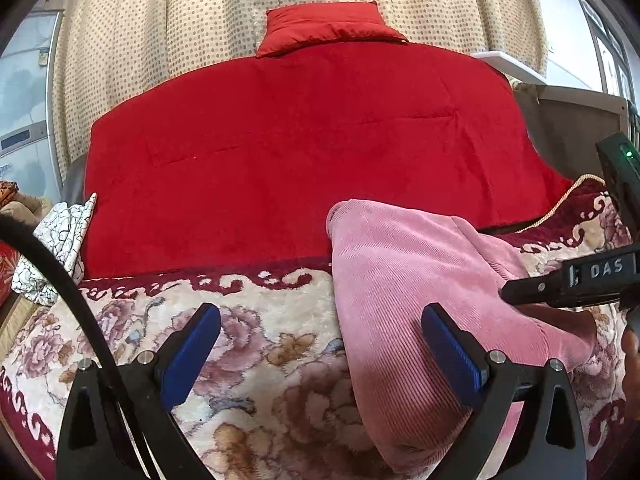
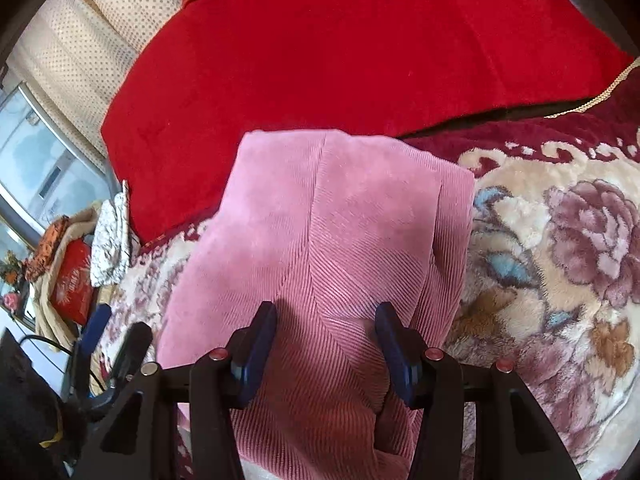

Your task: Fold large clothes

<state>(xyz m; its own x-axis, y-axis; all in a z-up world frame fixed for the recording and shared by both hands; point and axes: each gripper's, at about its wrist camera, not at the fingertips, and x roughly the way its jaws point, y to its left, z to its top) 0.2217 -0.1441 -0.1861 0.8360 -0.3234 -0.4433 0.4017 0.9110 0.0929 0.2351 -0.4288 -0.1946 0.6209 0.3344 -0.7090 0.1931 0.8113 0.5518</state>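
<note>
1. Left wrist view: The left tool (image 1: 320,344) is wide open and holds nothing. Its left blue pad (image 1: 191,350) is over the flower blanket (image 1: 260,360). Its right blue pad (image 1: 454,354) is over the pink cloth (image 1: 400,280). The pink cloth is folded and lies on the flower blanket, on the right side. Its far end lies over the edge of the red quilt (image 1: 300,152). A red pillow (image 1: 332,28) sits at the far end, in front of a dotted curtain (image 1: 160,20). The right tool (image 1: 560,284) comes in from the right, over the pink cloth.

2. Right wrist view: The right tool (image 2: 326,344) is about half open. Both its blue pads are over the pink cloth (image 2: 340,208). I cannot tell if they press on it. The cloth lies on the flower blanket (image 2: 560,240), with its far end on the red quilt (image 2: 340,40).
</note>
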